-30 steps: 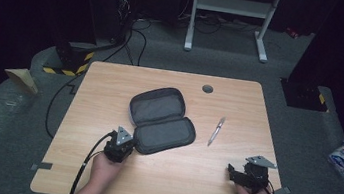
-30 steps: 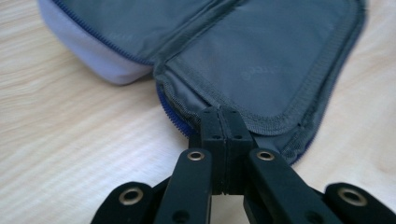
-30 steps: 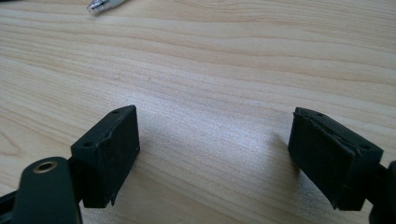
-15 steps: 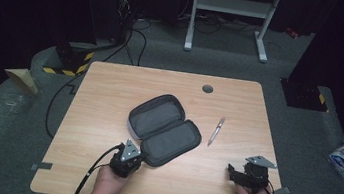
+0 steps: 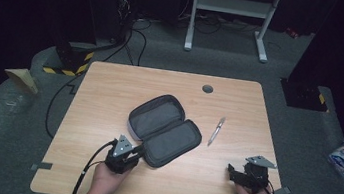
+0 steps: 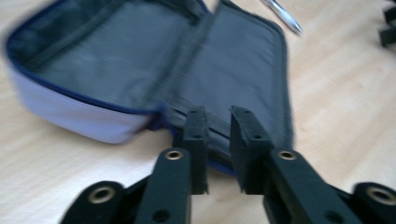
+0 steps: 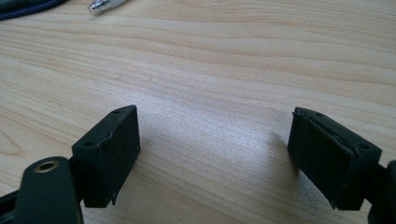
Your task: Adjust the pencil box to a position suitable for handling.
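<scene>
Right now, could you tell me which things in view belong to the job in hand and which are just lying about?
In the job:
- open grey fabric zip case
- left gripper, jaws just opening off the case's near edge
- silver pen

Lying about:
- round grey grommet
- white packet on the floor

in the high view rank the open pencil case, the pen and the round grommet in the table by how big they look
1. Open pencil case, largest by far.
2. Pen, long but thin.
3. Round grommet, smallest.

Pen (image 5: 216,131) right of open case (image 5: 165,129) (on table (image 5: 111,84))
</scene>
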`<state>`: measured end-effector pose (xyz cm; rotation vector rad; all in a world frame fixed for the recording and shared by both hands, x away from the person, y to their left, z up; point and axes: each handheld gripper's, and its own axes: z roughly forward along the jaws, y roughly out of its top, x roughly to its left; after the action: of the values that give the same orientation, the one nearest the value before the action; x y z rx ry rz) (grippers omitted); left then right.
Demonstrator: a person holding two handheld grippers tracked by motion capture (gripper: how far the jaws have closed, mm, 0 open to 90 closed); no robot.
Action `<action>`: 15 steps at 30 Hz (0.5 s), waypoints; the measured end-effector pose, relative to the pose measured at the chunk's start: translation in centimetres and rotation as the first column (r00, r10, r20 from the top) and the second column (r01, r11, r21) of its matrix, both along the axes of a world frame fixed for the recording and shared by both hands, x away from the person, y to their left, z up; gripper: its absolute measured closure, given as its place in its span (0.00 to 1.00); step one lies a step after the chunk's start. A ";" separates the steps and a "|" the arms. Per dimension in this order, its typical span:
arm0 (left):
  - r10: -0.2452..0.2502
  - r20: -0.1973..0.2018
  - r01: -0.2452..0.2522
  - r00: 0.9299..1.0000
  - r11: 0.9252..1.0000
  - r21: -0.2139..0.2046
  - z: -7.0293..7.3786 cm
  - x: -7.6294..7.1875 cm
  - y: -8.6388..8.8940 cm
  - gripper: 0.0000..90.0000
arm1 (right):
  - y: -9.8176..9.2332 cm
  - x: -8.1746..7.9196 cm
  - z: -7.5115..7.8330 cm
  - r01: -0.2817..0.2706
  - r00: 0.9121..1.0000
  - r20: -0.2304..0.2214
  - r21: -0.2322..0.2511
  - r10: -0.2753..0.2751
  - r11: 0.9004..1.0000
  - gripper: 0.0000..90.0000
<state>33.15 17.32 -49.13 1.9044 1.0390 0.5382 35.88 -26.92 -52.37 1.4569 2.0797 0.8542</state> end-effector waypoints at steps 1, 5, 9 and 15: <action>0.025 0.011 -0.025 1.000 1.000 0.001 0.2 0.5 0.5 0.78 | 0.0 0.0 0.0 0.000 1.000 0.000 0.000 0.000 1.000 0.18; 0.128 0.008 -0.128 0.992 0.992 0.004 0.8 3.1 2.9 0.70 | 0.0 0.0 0.0 0.000 1.000 0.000 0.000 0.000 1.000 0.18; 0.186 -0.007 -0.185 0.983 0.982 0.026 1.5 5.8 4.2 0.64 | 0.0 0.0 0.0 -0.003 1.000 0.002 0.000 0.003 1.000 0.19; 0.220 -0.043 -0.219 0.974 0.975 0.039 1.6 9.5 4.8 0.56 | 0.5 -0.7 0.2 0.003 1.000 0.008 0.005 -0.003 1.000 0.34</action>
<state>42.64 22.08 -47.52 1.8498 1.2881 0.6426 35.14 -26.39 -52.16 1.4564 2.0711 0.8632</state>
